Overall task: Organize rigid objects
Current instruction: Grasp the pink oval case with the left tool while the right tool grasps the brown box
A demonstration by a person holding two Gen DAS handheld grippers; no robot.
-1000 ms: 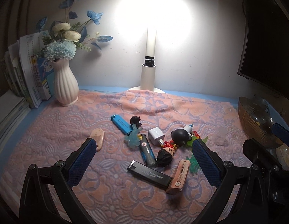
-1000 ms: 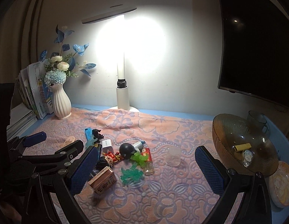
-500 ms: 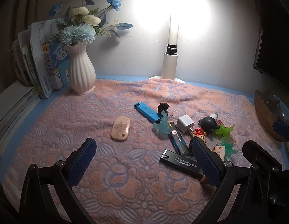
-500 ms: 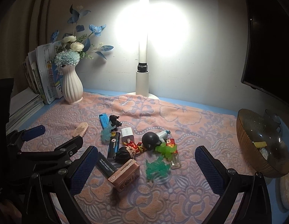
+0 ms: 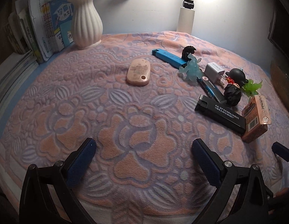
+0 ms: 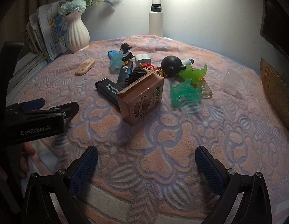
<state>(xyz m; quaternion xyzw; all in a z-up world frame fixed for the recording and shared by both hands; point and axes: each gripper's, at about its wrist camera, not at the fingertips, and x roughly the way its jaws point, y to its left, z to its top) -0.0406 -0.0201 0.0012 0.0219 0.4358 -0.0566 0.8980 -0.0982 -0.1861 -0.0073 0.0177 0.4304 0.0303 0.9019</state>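
A pile of small objects lies on the pink patterned cloth (image 5: 125, 123): a pink oval tag (image 5: 138, 72), a blue lighter (image 5: 168, 58), a black lighter (image 5: 220, 114), a white charger (image 5: 214, 71), a black figurine (image 5: 233, 91) and a pink carton (image 6: 141, 98). Green and teal toy dinosaurs (image 6: 187, 91) lie beside the carton. My left gripper (image 5: 143, 158) is open and empty, low over the cloth near its front edge, short of the tag. My right gripper (image 6: 146, 166) is open and empty, in front of the carton.
A white vase (image 5: 86, 18) and stacked books (image 5: 45, 24) stand at the back left. A lamp post (image 5: 186, 16) stands at the back. A ribbed amber bowl (image 6: 275, 91) sits at the right edge, a clear cup (image 6: 232, 80) near it.
Both grippers have dropped lower and moved forward toward the cloth; the objects now look larger and closer. Both jaws stay open. No object has moved.
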